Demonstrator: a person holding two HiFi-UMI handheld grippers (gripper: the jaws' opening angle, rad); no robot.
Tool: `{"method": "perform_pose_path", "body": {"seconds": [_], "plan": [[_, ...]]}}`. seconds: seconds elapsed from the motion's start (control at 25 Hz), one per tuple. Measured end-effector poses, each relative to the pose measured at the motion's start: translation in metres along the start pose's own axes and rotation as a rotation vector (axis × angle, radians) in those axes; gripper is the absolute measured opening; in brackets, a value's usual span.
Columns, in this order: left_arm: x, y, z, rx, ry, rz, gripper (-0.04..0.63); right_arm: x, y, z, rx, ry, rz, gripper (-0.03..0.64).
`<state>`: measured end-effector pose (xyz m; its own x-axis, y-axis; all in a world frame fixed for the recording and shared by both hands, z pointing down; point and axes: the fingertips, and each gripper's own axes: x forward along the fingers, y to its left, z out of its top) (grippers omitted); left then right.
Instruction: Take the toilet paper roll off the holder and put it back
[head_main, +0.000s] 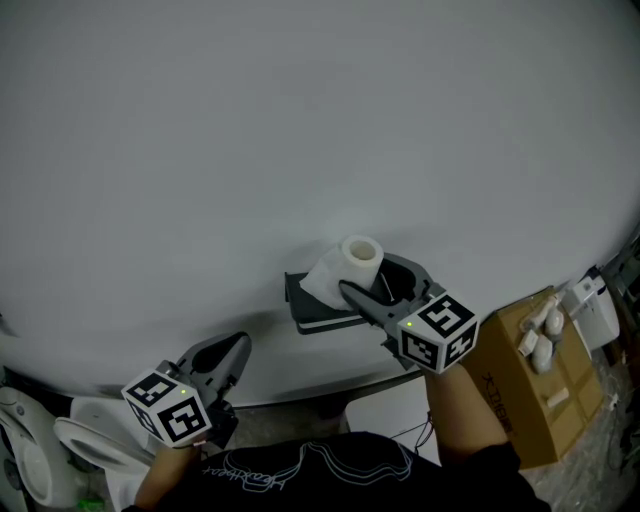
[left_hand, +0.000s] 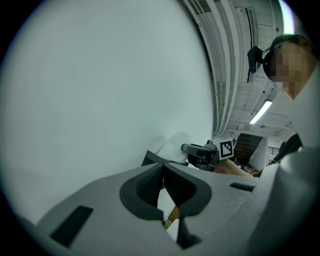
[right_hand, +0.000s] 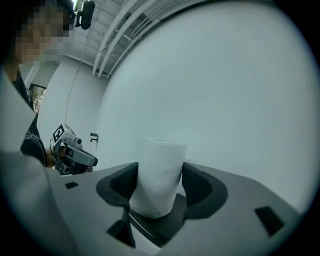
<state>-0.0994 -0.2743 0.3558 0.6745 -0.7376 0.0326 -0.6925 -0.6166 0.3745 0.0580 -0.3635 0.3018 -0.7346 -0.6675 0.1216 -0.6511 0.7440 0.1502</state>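
- White toilet paper roll (head_main: 361, 252): upright, centre of the head view, at a dark holder (head_main: 318, 318) on the wall; a loose sheet hangs at its left.
- Right gripper (head_main: 372, 283): fingers (right_hand: 120, 182) pinch the roll from both sides.
- Left gripper (head_main: 238, 350): lower left of frame, fingers (left_hand: 145, 185) pressed together, nothing between them, well apart from the roll.
- Pale wall (head_main: 300, 120): fills the upper frame.

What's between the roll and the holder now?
Nothing visible. The right tongs grip the toilet paper roll upright, directly over the dark holder; the left tongs sit off to the side.
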Motion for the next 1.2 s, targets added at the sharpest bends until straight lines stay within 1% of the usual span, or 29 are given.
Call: {"method": "perform_pose_path", "body": {"seconds": [0.16, 0.48, 0.56, 0.76, 0.88, 1.0, 1.12, 1.2], "plan": [[0.001, 0.004, -0.001, -0.001, -0.001, -0.002, 0.005, 0.006, -0.001, -0.008, 0.000, 0.026, -0.001, 0.279], [0.000, 0.008, 0.000, -0.008, 0.000, 0.002, 0.005, 0.011, -0.001, -0.010, 0.012, 0.040, 0.001, 0.282], [0.000, 0.008, -0.001, -0.008, 0.003, 0.002, 0.005, 0.010, -0.002, -0.012, 0.015, 0.040, -0.006, 0.293], [-0.008, 0.001, 0.001, 0.000, 0.002, 0.001, 0.006, -0.002, -0.003, -0.004, 0.027, -0.002, -0.048, 0.355], [-0.012, -0.006, 0.003, 0.007, 0.003, -0.004, 0.005, -0.014, 0.002, 0.004, 0.032, -0.042, -0.066, 0.359], [-0.017, -0.015, 0.004, 0.014, 0.000, -0.015, 0.005, -0.030, 0.012, 0.016, 0.057, -0.122, -0.062, 0.328], [-0.022, -0.024, 0.004, 0.021, 0.001, -0.033, 0.006, -0.049, 0.023, 0.026, 0.093, -0.206, -0.057, 0.252], [-0.024, -0.030, 0.003, 0.023, 0.006, -0.043, 0.005, -0.062, 0.031, 0.029, 0.108, -0.240, -0.060, 0.188]]}}
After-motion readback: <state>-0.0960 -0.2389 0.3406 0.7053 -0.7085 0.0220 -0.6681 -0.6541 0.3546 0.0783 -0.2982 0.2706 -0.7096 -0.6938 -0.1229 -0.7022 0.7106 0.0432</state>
